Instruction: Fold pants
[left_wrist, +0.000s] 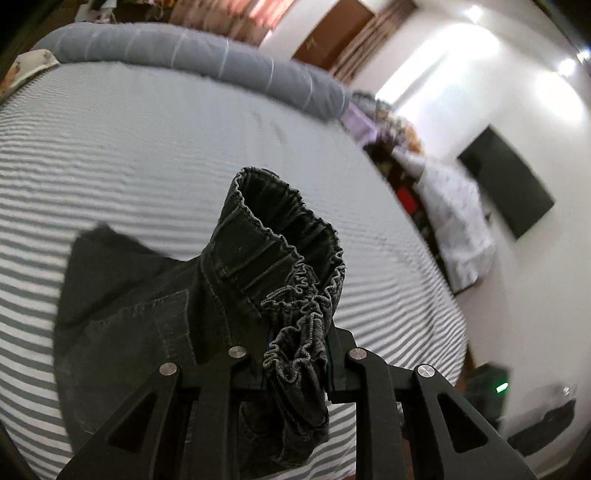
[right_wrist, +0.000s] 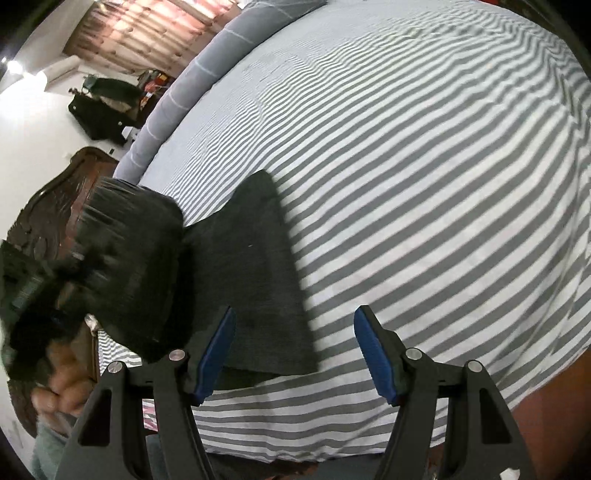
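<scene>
The left gripper (left_wrist: 297, 363) was closed on the pants (left_wrist: 155, 317), with the gathered elastic waistband (left_wrist: 295, 258) bunched between its fingers and standing up above them in a loop. From that grip the dark fabric fell away to the left and spread over the striped bedsheet (left_wrist: 147, 155), a stitched pocket visible on the hanging part. The right gripper (right_wrist: 295, 354) stood wide open and held nothing; its blue pads (right_wrist: 218, 354) were well apart, above the near edge of the bed. In the right wrist view a flat section of the pants (right_wrist: 258, 266) lay on the sheet (right_wrist: 424, 184) just ahead of the left-hand pad, while a lifted, blurred portion hung at the left of the frame. A grey rolled blanket (left_wrist: 184, 48) ran along the far edge of the bed. A dark flat panel (left_wrist: 506, 192) was mounted on the white wall beyond.
</scene>
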